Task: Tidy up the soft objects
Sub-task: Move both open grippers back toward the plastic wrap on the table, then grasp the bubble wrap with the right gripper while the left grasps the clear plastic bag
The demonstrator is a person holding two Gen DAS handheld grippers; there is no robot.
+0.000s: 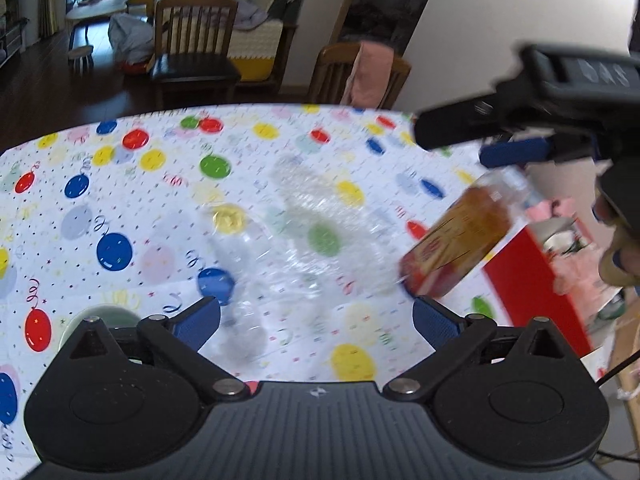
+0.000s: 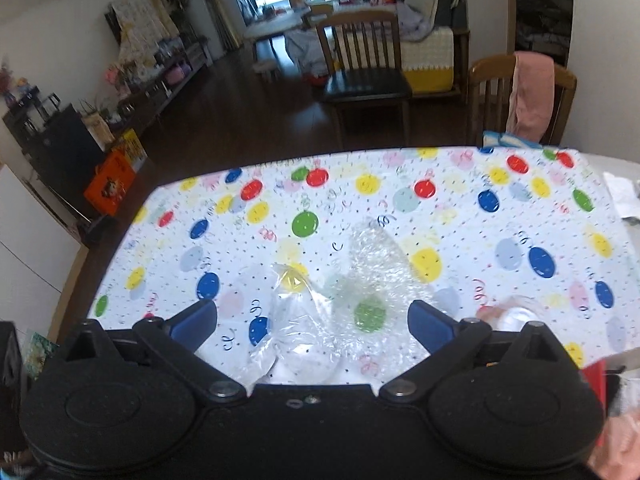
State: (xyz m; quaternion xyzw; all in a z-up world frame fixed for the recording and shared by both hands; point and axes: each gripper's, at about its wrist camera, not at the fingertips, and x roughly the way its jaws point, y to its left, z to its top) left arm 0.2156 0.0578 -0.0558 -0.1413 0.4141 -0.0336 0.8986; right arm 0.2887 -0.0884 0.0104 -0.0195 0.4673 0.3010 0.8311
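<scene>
A crumpled sheet of clear bubble wrap point(image 1: 316, 208) point(image 2: 372, 276) lies mid-table on the balloon-print tablecloth point(image 1: 120, 184) point(image 2: 460, 200). A clear plastic bag point(image 1: 240, 280) point(image 2: 296, 328) lies against its left side. My left gripper point(image 1: 316, 320) hovers open just in front of both, nothing between its blue pads. My right gripper point(image 2: 312, 324) is also open, low over the bag and the wrap, with both showing between its fingers. In the left wrist view the right gripper point(image 1: 456, 146) reaches in from the upper right.
A bottle with an amber label point(image 1: 456, 240) and white cap point(image 2: 516, 316) lies tilted at the right, beside a red box point(image 1: 532, 292) point(image 2: 596, 376) holding pink items. A pale round object point(image 1: 104, 316) sits by my left finger. Wooden chairs point(image 1: 360, 72) point(image 2: 520, 92) stand past the far edge.
</scene>
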